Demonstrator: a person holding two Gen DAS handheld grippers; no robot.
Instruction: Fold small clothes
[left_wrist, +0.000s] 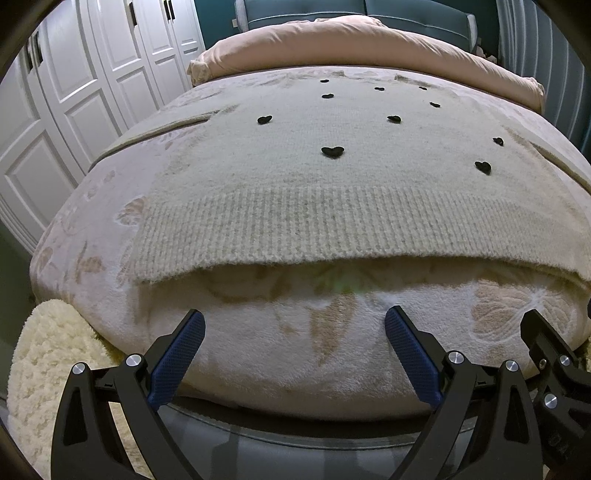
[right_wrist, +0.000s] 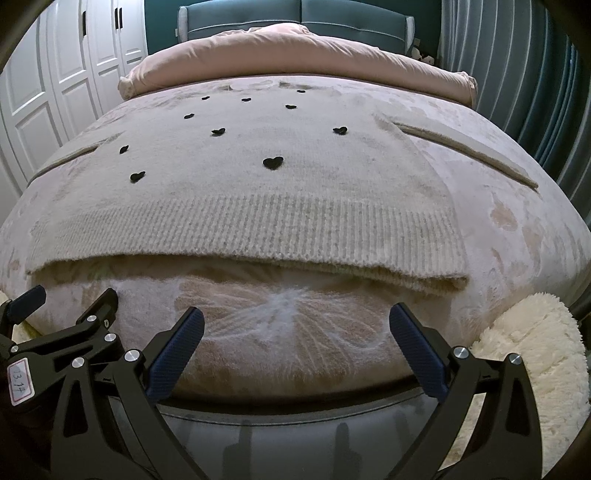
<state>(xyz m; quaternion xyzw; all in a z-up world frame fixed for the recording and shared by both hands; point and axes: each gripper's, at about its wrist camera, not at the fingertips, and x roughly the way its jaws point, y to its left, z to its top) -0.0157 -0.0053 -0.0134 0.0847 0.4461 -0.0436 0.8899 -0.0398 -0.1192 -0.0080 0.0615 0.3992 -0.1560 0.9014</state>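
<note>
A cream knit sweater (left_wrist: 332, 184) with small black hearts lies flat on the bed, its ribbed hem (left_wrist: 351, 225) nearest me and slightly lifted off the blanket. Its sleeves spread out to both sides. The same sweater (right_wrist: 258, 192) fills the right wrist view, hem (right_wrist: 240, 236) toward me. My left gripper (left_wrist: 295, 325) hangs open just below the hem's left half, holding nothing. My right gripper (right_wrist: 295, 321) is open too, below the hem's right half, also empty. Each gripper shows at the other view's edge.
The sweater rests on a pale floral blanket (left_wrist: 314, 350) over the bed. A pink duvet (left_wrist: 351, 48) is rolled at the far end before a teal headboard. White wardrobe doors (left_wrist: 74, 92) stand left, curtains (right_wrist: 517, 92) right. Fluffy cream rugs (left_wrist: 48, 362) lie by the bed's corners.
</note>
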